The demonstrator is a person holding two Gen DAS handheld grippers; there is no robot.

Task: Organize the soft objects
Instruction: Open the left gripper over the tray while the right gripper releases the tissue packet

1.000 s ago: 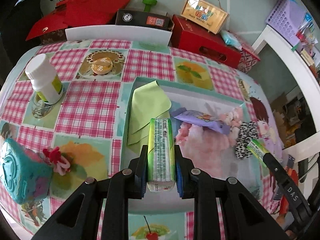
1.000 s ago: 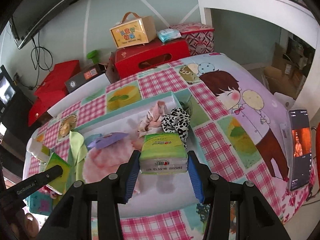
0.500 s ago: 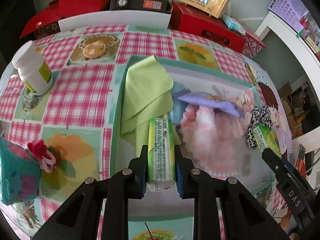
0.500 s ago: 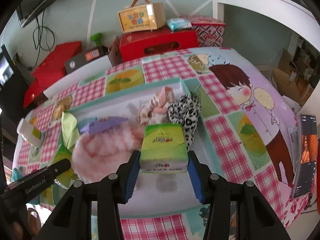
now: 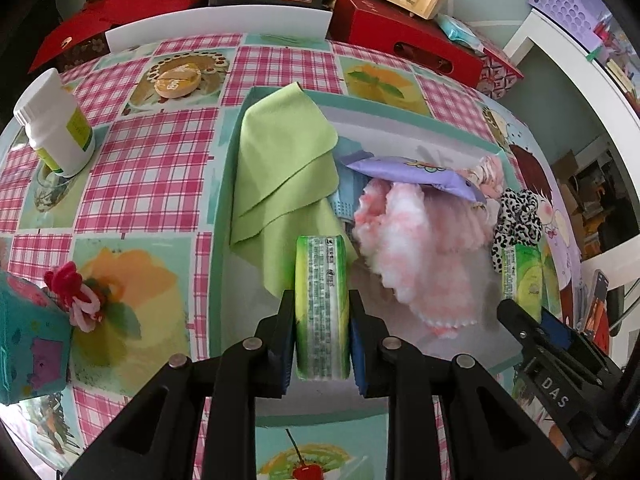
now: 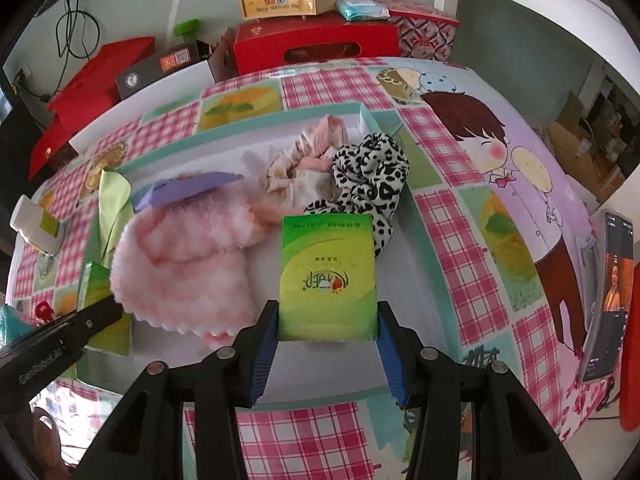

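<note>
The left hand-held gripper (image 5: 322,332) is clenched on a green tissue pack (image 5: 321,304), which it holds on its narrow edge over the near part of a shallow white tray with a teal rim (image 5: 219,216). The right hand-held gripper (image 6: 327,344) grasps a second green tissue pack (image 6: 327,280) with the flat face up, over the right half of the same tray. In the tray lie a light green cloth (image 5: 282,164) on the left, a fluffy pink cloth (image 6: 188,264) in the middle with a purple packet (image 5: 416,172) on its far edge, and a leopard-print scrunchie (image 6: 370,176) just beside a pale floral scrunchie (image 6: 308,160). The tray stands on a desk with a pink checked cover (image 5: 136,184). A white bottle (image 5: 54,120) stands well apart on the left.
</note>
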